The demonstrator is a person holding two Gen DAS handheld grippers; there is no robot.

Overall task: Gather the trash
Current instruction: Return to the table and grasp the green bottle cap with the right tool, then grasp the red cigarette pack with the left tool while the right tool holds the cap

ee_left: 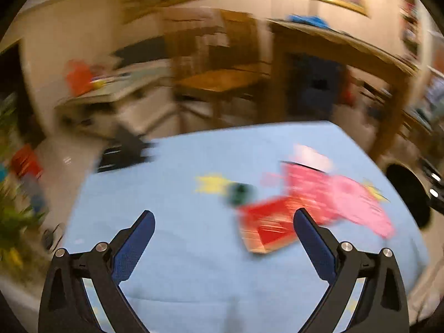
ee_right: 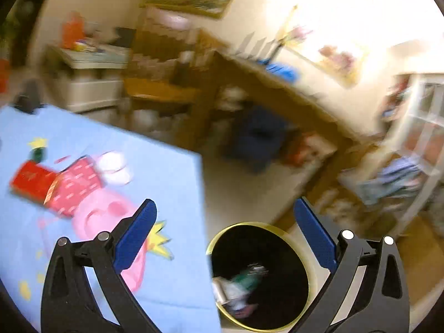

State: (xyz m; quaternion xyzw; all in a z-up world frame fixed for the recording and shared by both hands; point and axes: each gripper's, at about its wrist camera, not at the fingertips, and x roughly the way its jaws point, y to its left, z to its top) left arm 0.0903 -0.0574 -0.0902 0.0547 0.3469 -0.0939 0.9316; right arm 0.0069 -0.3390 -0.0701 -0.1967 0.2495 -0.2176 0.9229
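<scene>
A red box (ee_left: pixel 267 227) lies on the light-blue cartoon-print cloth (ee_left: pixel 180 249) that covers the table. Beyond it sits a small dark-green piece (ee_left: pixel 241 193). My left gripper (ee_left: pixel 223 217) hangs over the cloth, open and empty, with the red box just inside its right finger. The right wrist view shows the red box (ee_right: pixel 32 180), the green piece (ee_right: pixel 38 154) and a white crumpled wad (ee_right: pixel 115 166) at the far left. My right gripper (ee_right: pixel 224 208) is open and empty above the black trash bin (ee_right: pixel 302 252), which holds several wrappers (ee_right: pixel 238 288). Both views are blurred.
The bin stands on the floor just off the table's right edge (ee_right: pixel 206 222). Behind are a wooden desk (ee_right: pixel 277 86), a wooden chair (ee_right: pixel 163 94), a white cabinet (ee_right: pixel 83 88) and white shelving (ee_right: pixel 421 127). A plant (ee_left: pixel 11 208) is at the far left.
</scene>
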